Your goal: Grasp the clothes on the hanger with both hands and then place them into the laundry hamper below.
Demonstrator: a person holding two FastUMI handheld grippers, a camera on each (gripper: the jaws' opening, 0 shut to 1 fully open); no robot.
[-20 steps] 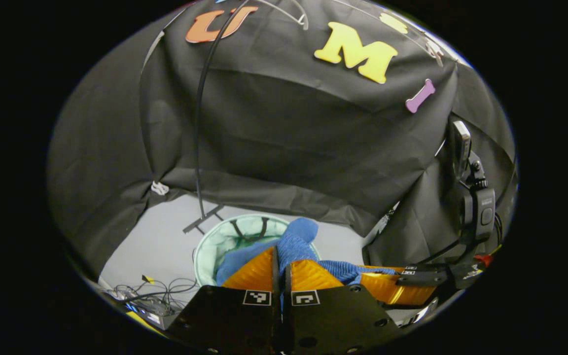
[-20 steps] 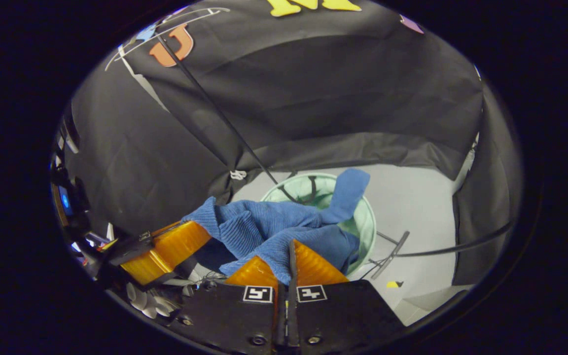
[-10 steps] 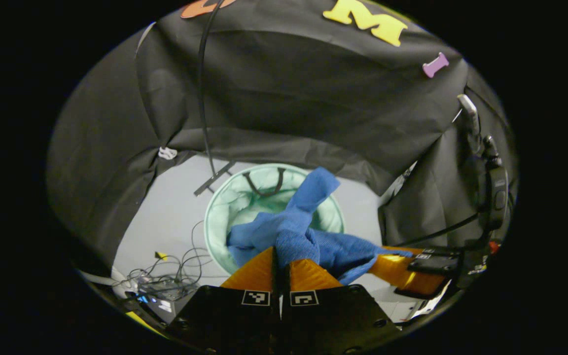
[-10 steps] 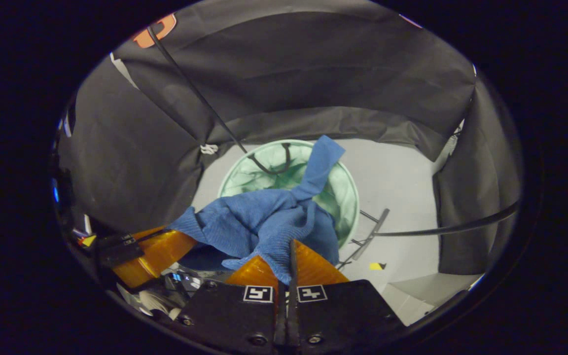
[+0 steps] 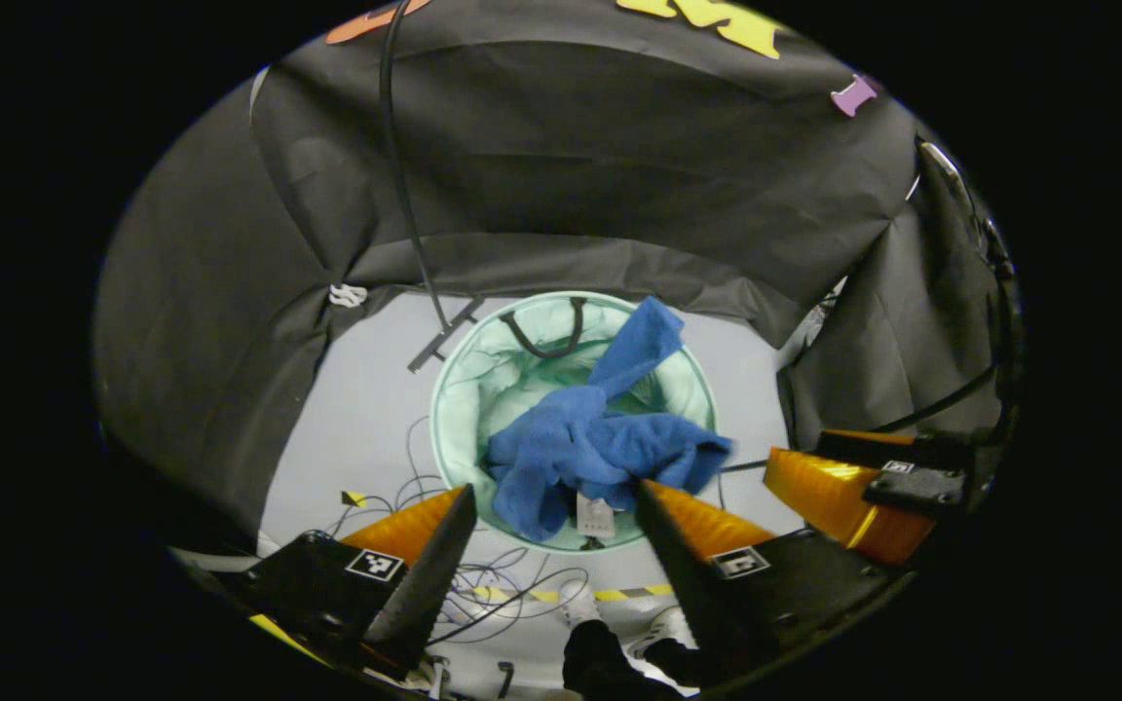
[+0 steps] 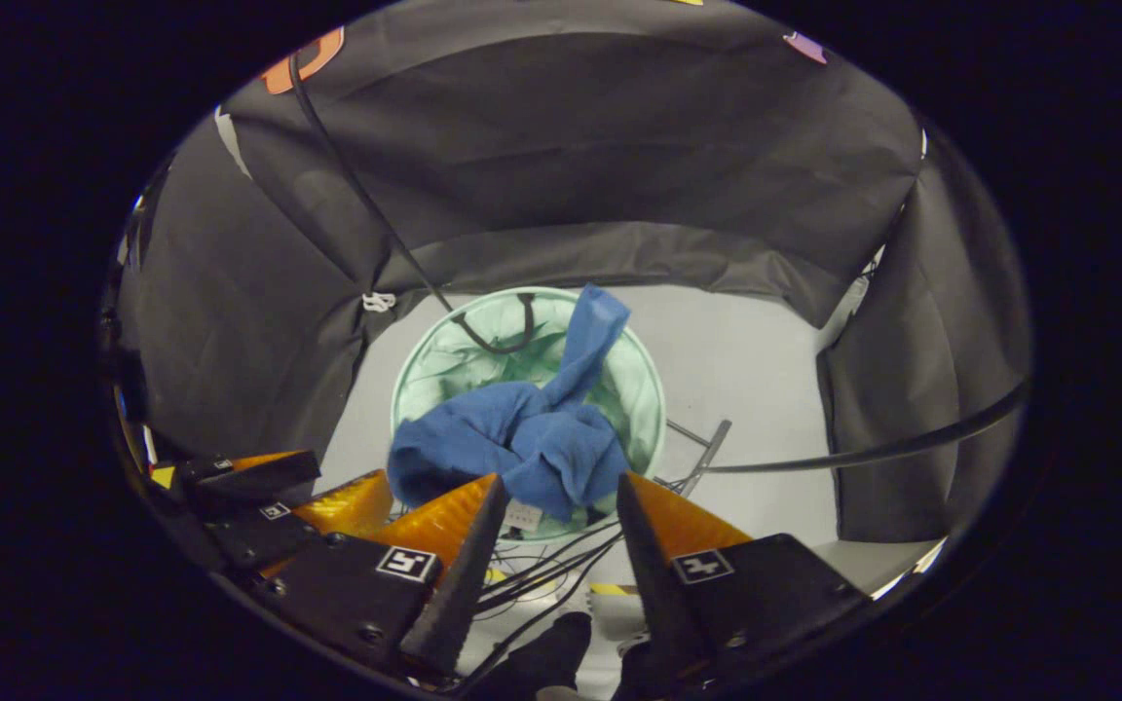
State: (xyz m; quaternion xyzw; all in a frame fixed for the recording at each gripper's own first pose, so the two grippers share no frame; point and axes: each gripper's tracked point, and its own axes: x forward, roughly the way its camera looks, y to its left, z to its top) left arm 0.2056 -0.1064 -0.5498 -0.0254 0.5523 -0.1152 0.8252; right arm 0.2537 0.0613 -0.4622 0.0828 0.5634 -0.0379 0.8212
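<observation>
One blue knit garment [image 5: 585,453] lies bunched across the mint laundry hamper [image 5: 464,389], a sleeve draped toward the far rim. Left gripper [image 5: 553,511] and right gripper [image 6: 553,501] hover above, jaws apart, empty. Placement looks essentially done.

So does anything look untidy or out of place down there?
The blue knitted garment lies bunched across the pale green round hamper, one sleeve reaching up over the far rim and a fold over the near rim, not fully inside. A tangle of loose cables sprawls on the grey floor.
</observation>
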